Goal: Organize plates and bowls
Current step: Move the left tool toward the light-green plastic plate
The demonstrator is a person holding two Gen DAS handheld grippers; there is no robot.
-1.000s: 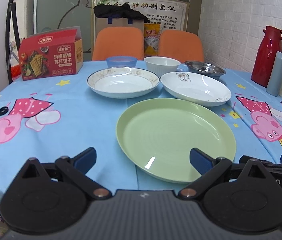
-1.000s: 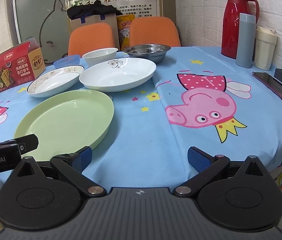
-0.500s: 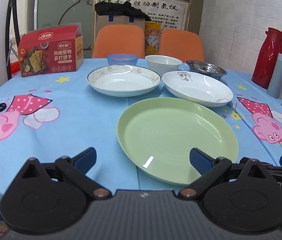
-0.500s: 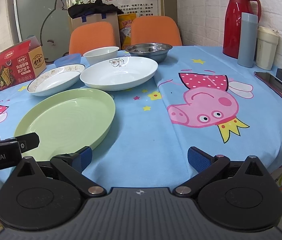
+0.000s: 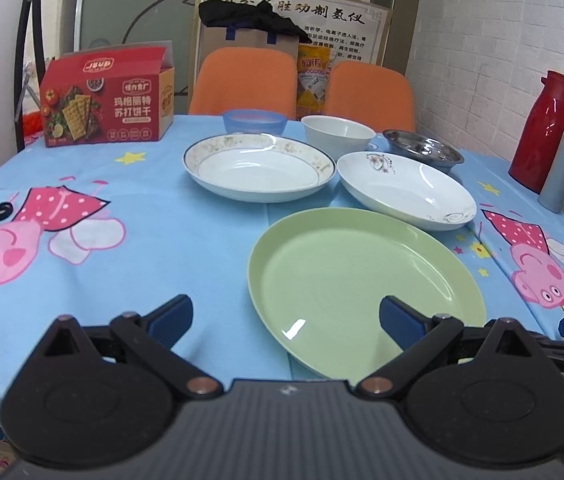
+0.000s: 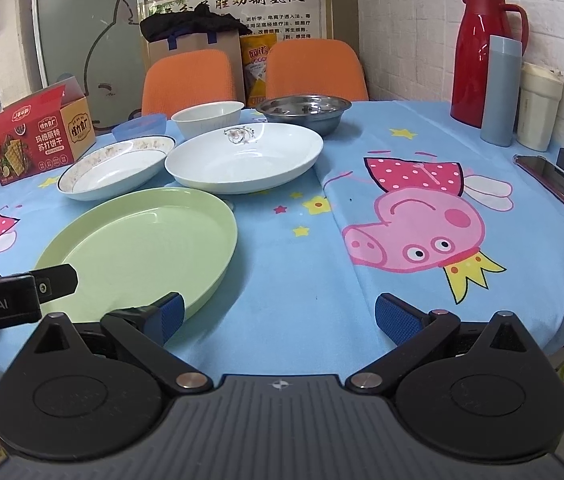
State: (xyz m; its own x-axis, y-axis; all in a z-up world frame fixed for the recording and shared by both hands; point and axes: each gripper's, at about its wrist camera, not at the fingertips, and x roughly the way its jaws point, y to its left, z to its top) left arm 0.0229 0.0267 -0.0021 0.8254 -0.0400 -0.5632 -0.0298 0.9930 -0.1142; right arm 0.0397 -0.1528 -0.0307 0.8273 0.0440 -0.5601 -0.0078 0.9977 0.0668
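Slightly nearer than before, the green plate (image 5: 365, 288) is seen at the table's near edge. Left gripper (image 5: 285, 314): spread apart, empty. Right gripper (image 6: 280, 314): spread apart, empty. Phone (image 6: 557, 186): shown whole in the right view only, cropped in the left. Blue bowl (image 5: 254, 120): partly hidden behind the rimmed plate (image 5: 260, 168).

Dish count, table (image 5: 186, 216)

Three plates: round green plastic (image 5: 365, 288), gold-rimmed white (image 5: 260, 168), floral white (image 5: 407, 190). Three bowls: blue plastic (image 5: 254, 121), white ceramic (image 5: 337, 133), steel (image 5: 421, 152).

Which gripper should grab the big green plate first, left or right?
Probably left. The left gripper is open with the green plate right ahead between its fingers. The right gripper, also open, faces mostly bare tablecloth; the plate sits off its left side.
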